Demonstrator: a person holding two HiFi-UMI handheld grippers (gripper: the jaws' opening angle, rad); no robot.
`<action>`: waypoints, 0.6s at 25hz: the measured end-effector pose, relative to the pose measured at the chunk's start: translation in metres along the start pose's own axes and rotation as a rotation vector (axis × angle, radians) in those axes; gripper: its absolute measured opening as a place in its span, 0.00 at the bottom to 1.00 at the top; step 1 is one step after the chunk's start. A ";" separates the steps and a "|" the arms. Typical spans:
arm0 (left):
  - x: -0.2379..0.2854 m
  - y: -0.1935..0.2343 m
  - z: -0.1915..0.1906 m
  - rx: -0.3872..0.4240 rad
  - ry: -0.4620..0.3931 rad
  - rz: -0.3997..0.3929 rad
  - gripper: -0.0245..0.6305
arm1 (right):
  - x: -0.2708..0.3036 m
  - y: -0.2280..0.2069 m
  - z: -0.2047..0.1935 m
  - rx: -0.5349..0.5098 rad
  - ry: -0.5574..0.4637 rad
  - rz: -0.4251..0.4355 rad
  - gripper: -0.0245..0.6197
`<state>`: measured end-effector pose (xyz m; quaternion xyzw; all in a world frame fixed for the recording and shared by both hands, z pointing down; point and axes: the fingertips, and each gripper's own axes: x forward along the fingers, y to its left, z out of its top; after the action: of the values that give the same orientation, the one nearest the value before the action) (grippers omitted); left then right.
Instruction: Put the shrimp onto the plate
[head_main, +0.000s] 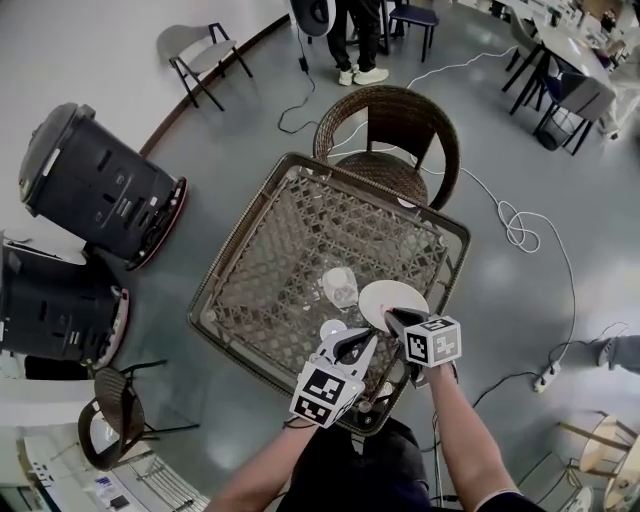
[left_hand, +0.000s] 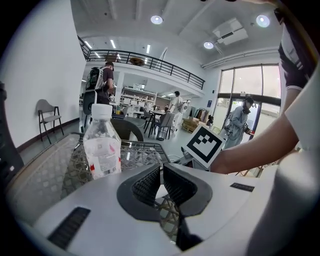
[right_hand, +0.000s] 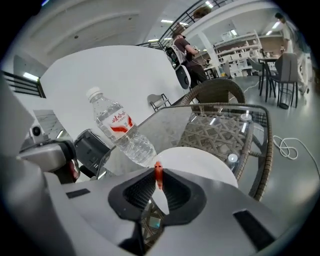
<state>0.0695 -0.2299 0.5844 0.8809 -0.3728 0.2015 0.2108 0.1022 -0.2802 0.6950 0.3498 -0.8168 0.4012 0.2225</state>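
Note:
A small orange-red shrimp (right_hand: 158, 173) is pinched between the jaws of my right gripper (right_hand: 158, 181), which is shut on it. Right beyond the jaws lies the white plate (right_hand: 200, 162) on the glass-topped wicker table. In the head view the right gripper (head_main: 393, 318) hovers at the plate's (head_main: 396, 296) near edge. My left gripper (head_main: 358, 342) is just left of it, jaws closed with nothing between them (left_hand: 161, 170). A clear water bottle (right_hand: 122, 132) stands left of the plate.
The wicker table's raised rim (head_main: 222, 253) surrounds the glass top. A wicker chair (head_main: 390, 140) stands at the far side. A white cable (head_main: 520, 230) trails on the floor to the right. Dark machines (head_main: 95, 180) stand at left. People stand in the background.

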 end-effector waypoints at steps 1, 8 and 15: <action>0.002 0.000 -0.002 -0.004 0.003 -0.008 0.08 | 0.002 -0.001 -0.002 0.018 0.004 0.004 0.11; 0.011 0.001 -0.013 -0.018 0.033 -0.034 0.08 | 0.009 -0.004 -0.004 0.067 -0.002 0.001 0.11; 0.007 0.005 -0.017 -0.023 0.037 -0.041 0.08 | 0.015 -0.007 -0.005 0.075 0.006 -0.014 0.11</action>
<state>0.0668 -0.2284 0.6030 0.8820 -0.3530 0.2090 0.2320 0.0978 -0.2848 0.7111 0.3625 -0.7980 0.4309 0.2147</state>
